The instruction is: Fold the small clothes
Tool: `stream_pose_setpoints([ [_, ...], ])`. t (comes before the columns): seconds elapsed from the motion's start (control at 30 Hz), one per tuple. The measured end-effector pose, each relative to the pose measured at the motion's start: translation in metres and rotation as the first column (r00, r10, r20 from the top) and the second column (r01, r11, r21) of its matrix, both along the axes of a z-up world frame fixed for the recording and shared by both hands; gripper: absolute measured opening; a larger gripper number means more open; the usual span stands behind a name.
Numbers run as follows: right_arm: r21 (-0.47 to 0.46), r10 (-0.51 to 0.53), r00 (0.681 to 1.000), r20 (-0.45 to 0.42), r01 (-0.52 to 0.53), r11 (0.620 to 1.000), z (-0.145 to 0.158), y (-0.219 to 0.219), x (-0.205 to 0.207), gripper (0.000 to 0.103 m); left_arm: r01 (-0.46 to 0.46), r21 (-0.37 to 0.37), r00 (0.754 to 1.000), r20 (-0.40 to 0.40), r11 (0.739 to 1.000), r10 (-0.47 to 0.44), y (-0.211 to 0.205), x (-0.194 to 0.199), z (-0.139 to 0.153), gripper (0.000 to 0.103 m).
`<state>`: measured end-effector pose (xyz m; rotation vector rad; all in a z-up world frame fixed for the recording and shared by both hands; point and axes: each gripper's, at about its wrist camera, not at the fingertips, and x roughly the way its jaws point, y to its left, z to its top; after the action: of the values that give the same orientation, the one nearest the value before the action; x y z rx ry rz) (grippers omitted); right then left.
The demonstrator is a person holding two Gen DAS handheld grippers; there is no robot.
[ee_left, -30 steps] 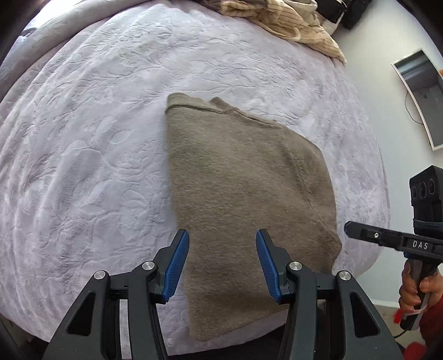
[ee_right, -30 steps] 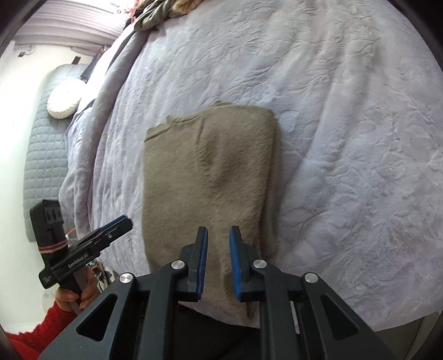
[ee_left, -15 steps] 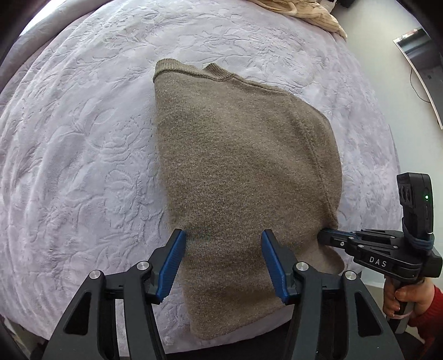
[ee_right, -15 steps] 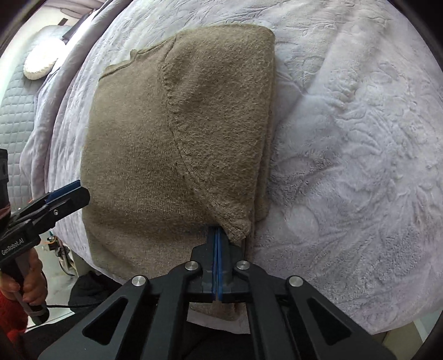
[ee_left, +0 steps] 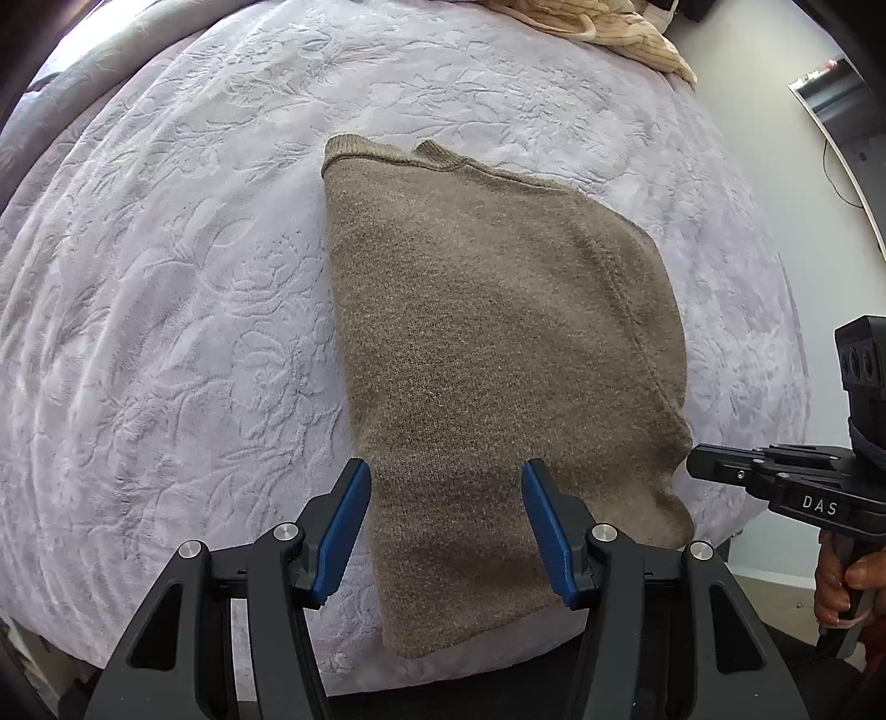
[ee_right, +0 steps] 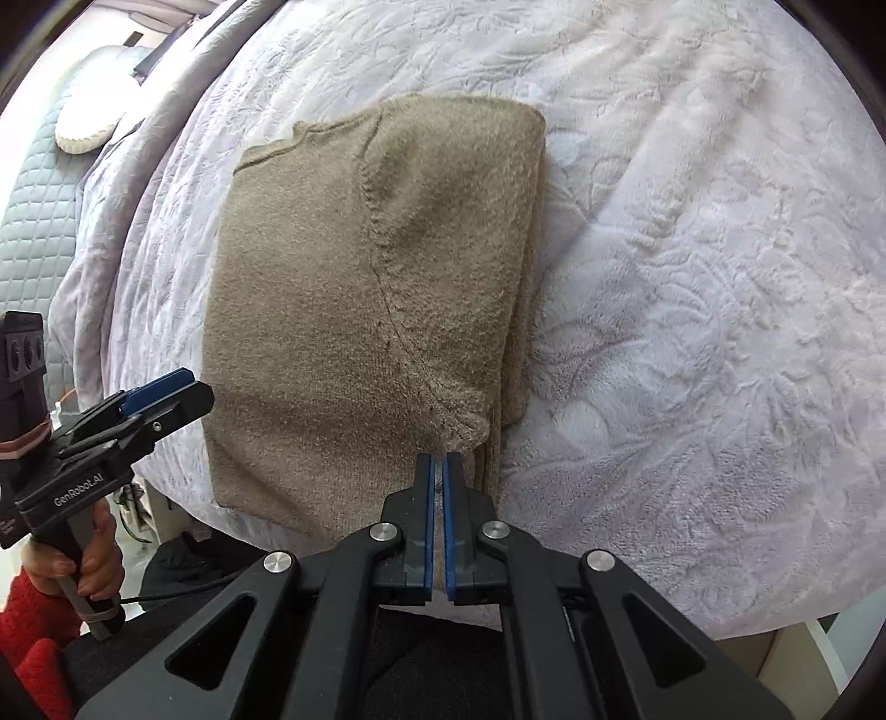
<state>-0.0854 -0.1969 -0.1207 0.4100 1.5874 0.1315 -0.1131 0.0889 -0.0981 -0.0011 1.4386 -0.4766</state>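
— What is recorded at the left of the bed?

— A quilted headboard (ee_right: 27,210) and a white cushion (ee_right: 88,127) are noted at the far left. A lilac embossed bedspread (ee_left: 166,277) is spread over the whole mattress.

— Where is the garment found?

— The brown knitted sweater (ee_left: 487,343) is laid folded near the bed's front edge, collar away from the person, with its hem drooping over that edge. A sleeve is seen folded across its right half.

— And the tools?

— The left gripper (ee_left: 443,471) is held above the sweater's near part. Its jaws have just been opening and are seen well apart. The knit lies below the gap, and no pad is pressed on it. The right gripper (ee_right: 439,459) is placed at the sweater's near right corner. Its fingers are brought together, and whether fabric is caught between them cannot be told.

— Is anything in the way?

— No obstruction is noted on the sweater. A beige striped garment (ee_left: 626,22) is heaped at the far right of the bed, well apart. A wall screen (ee_left: 841,111) is seen beyond it.
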Motion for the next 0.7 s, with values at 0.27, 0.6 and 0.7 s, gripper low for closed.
stream_pose_setpoints([
  [0.27, -0.026, -0.056, 0.998, -0.011, 0.056, 0.998, 0.003, -0.001, 0.011, 0.004, 0.001, 0.087, 0.999, 0.032, 0.996, -0.004, -0.003, 0.008, 0.007, 0.058],
  [0.6, -0.098, -0.083, 0.996, 0.014, 0.084, 0.992, 0.013, 0.01, 0.029, 0.062, -0.058, 0.151, 0.997, 0.055, 0.987, 0.051, -0.003, 0.021, 0.017, 0.096],
  [0.7, -0.123, -0.072, 0.997, 0.015, 0.073, 0.99, 0.013, 0.015, 0.031, 0.073, -0.069, 0.163, 0.997, 0.047, 0.984, 0.062, -0.003, 0.022, 0.016, 0.096],
])
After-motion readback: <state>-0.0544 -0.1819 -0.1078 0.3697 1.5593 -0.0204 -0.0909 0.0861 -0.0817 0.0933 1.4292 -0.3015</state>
